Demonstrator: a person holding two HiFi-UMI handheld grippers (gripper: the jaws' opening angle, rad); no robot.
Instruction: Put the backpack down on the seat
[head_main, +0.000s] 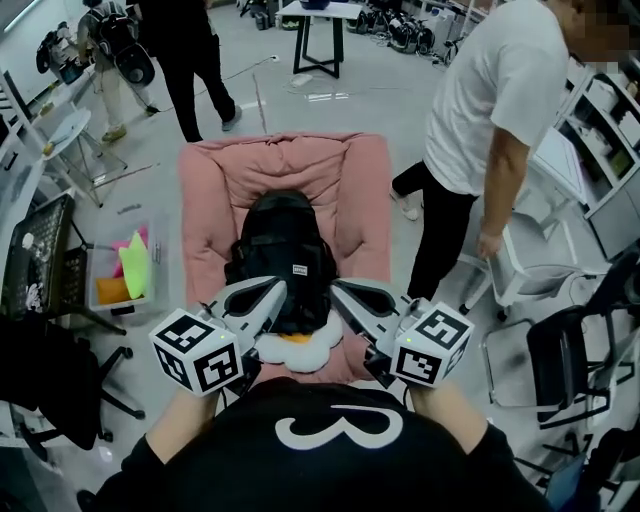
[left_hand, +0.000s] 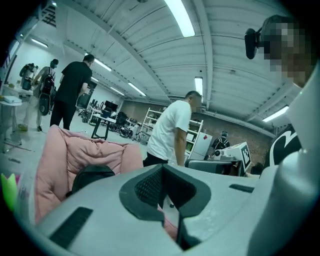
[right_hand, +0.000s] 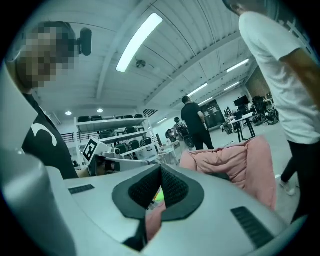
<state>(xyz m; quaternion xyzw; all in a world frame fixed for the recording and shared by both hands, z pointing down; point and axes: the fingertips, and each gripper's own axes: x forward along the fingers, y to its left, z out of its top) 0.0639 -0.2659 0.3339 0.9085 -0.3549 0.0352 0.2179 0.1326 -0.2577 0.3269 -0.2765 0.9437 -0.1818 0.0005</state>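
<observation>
Bright ceiling tube lights (left_hand: 180, 17); fisheye warp, dark vignette in gripper views.

A person in a white T-shirt (head_main: 490, 110) and dark trousers bends on the grey floor (head_main: 350, 100) at the right, one hand near a white chair (head_main: 525, 260). Far back, a person in black (head_main: 190, 60) stands near a black-legged table (head_main: 320, 40). At the left, a clear bin (head_main: 125, 275) holds yellow-green, pink and orange items, beside a black mesh chair (head_main: 40, 260).

The right hand-held gripper (right_hand: 160, 172), jaws together, faces the pink seat (right_hand: 240, 160) and, seemingly, the backpack (right_hand: 220, 176).
</observation>
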